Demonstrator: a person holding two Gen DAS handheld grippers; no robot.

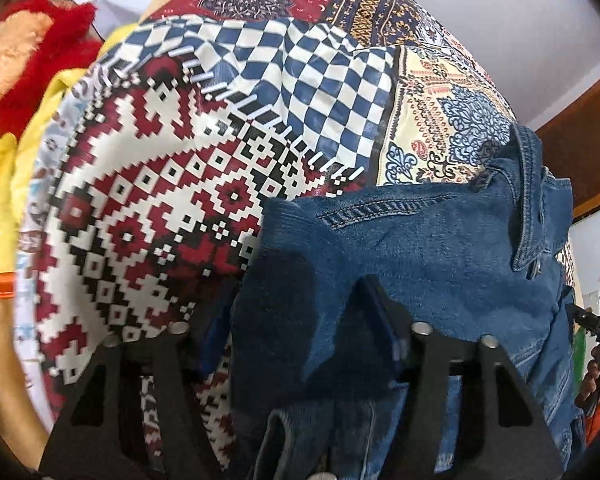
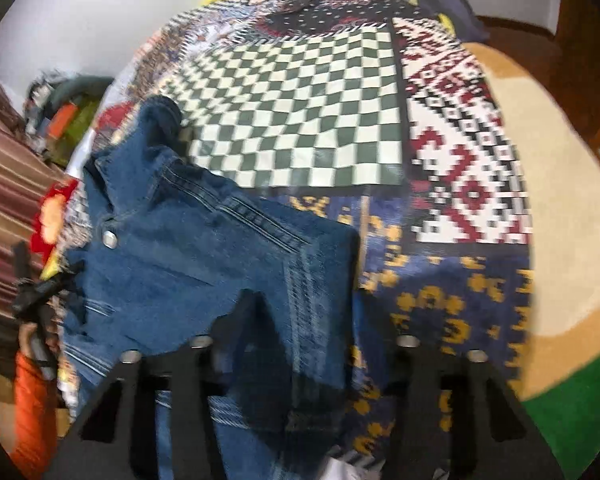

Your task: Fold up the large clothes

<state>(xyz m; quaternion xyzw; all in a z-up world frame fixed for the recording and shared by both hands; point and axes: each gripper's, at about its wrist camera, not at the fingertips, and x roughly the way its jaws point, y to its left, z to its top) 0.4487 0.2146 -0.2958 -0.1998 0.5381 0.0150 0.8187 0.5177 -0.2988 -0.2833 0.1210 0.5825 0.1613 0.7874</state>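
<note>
A blue denim jacket (image 1: 440, 248) is held up over a patchwork bedspread (image 1: 160, 184). In the left wrist view my left gripper (image 1: 300, 344) is shut on a fold of the denim, which drapes over and between its black fingers (image 1: 376, 304). In the right wrist view the jacket (image 2: 188, 248) shows its collar and a metal button, and my right gripper (image 2: 300, 320) is shut on its other edge, with cloth hanging down between the fingers (image 2: 252, 308). The other gripper (image 2: 40, 292) shows at the far left, at the jacket's side.
The patterned bedspread (image 2: 300, 100) covers the bed under the jacket. A red and yellow plush item (image 1: 16, 64) lies at the left. A beige and green rug (image 2: 560, 240) lies at the right. A brown wooden door or frame (image 1: 580, 140) stands behind.
</note>
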